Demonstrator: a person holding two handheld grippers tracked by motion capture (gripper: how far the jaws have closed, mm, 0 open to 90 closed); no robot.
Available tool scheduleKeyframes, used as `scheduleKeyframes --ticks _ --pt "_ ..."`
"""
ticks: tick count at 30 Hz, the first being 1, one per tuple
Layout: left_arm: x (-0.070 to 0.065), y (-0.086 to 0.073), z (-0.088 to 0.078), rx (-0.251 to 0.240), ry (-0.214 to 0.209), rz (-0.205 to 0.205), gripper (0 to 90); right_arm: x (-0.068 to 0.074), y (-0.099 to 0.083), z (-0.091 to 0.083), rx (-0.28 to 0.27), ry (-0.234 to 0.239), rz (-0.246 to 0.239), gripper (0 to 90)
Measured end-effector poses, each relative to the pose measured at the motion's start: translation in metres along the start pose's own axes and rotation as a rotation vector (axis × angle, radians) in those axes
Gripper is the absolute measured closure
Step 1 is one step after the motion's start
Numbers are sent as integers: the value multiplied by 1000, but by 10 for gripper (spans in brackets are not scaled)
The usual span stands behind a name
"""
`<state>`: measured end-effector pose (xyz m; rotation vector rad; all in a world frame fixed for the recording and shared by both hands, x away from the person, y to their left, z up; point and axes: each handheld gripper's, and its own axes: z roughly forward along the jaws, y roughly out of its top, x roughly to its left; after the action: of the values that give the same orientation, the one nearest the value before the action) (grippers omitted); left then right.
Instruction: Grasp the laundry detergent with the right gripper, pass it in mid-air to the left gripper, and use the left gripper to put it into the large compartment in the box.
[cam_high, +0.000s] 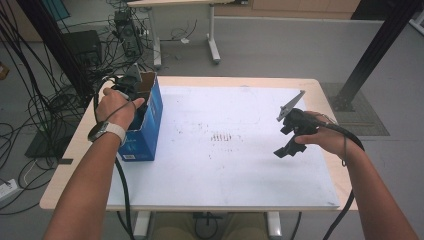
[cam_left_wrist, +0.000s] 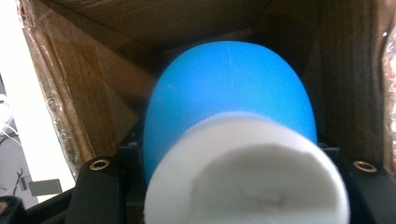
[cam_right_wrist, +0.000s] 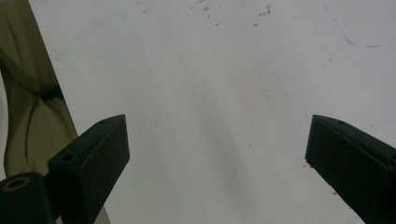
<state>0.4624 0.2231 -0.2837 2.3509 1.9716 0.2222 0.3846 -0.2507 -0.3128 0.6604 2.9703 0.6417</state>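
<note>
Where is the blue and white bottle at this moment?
In the left gripper view, the bottle is inside the cardboard box, held by the left gripper. In the high view, that box stands at the table's left edge.

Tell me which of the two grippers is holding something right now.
The left gripper, down in the blue box, is shut on a blue-and-white object. The right gripper hangs open above the white sheet.

No lettering can be read with any certainty. The blue box (cam_high: 145, 131) at the near left of the table carries pale marks low on its near side, possibly a printed label or logo, but they are too small and blurred to make out.
</note>
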Motion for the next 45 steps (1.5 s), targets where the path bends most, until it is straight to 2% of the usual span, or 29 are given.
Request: scheduleKeyframes --ticks 29,33,37,45 --pt "1 -2 0 -21 -1 15 360 1 0 3 5 5 -5 63" --pt "2 -3 -3 -28 -11 14 305 1 0 3 5 7 -2 63" --pt "3 -3 -4 -12 -28 43 278 2 0 3 10 7 -4 62" --pt "5 -6 -10 -43 -41 79 271 3 0 4 13 9 -3 62"
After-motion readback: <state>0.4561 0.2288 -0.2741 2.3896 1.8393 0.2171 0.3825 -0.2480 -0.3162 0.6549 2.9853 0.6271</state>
